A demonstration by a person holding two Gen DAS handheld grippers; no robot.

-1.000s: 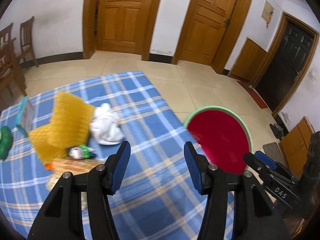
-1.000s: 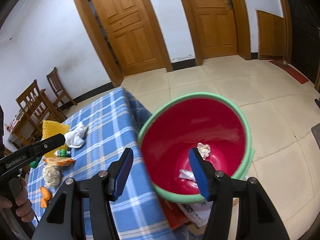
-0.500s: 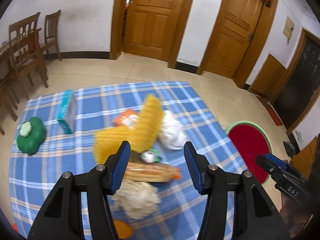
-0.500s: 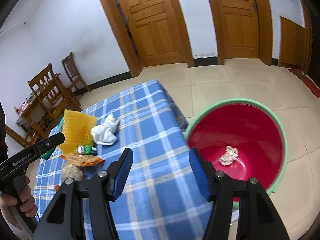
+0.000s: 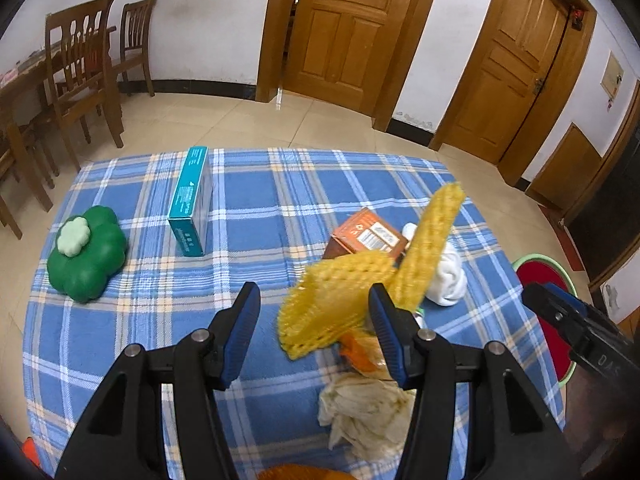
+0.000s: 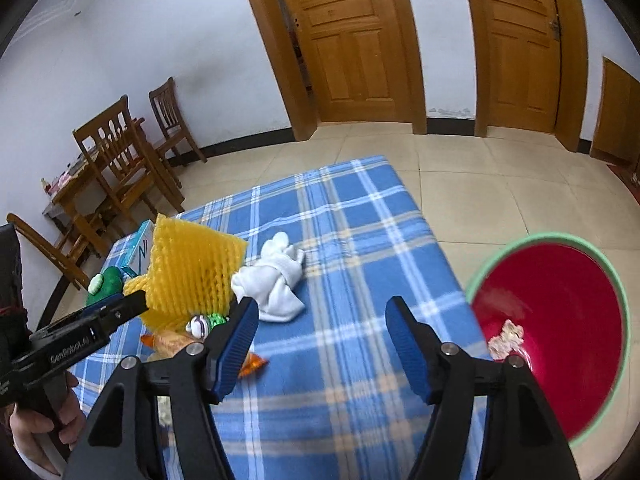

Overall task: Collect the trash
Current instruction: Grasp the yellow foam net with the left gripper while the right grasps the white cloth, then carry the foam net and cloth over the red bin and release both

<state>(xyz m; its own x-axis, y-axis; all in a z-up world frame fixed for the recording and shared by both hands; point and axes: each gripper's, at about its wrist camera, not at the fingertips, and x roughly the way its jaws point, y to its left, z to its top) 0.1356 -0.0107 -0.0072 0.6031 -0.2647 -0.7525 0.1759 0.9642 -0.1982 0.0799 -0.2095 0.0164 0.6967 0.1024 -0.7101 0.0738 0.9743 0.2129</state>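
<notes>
Trash lies on a blue plaid table [image 5: 248, 200]: yellow foam netting [image 5: 352, 300] [image 6: 192, 264], a white crumpled cloth [image 5: 450, 276] [image 6: 276, 276], an orange snack wrapper [image 5: 362, 354] [image 6: 168, 340], a beige crumpled tissue [image 5: 364, 412] and a brown carton [image 5: 366, 234]. My left gripper [image 5: 314, 332] is open and empty, just before the netting. My right gripper [image 6: 320, 336] is open and empty above the table's right part. A red bin with a green rim [image 6: 556, 328] [image 5: 540, 276] stands right of the table with paper scraps inside.
A teal box [image 5: 192, 200] and a green flower-shaped container [image 5: 86, 254] sit on the table's left part. A small green-and-white bottle [image 6: 204, 322] lies by the netting. Wooden chairs [image 5: 84, 68] stand at the far left. Doors line the back wall.
Both grippers have swung left, away from the bin and over the table. The trash pile is now near my left gripper's fingers. Both grippers stay open and empty.
</notes>
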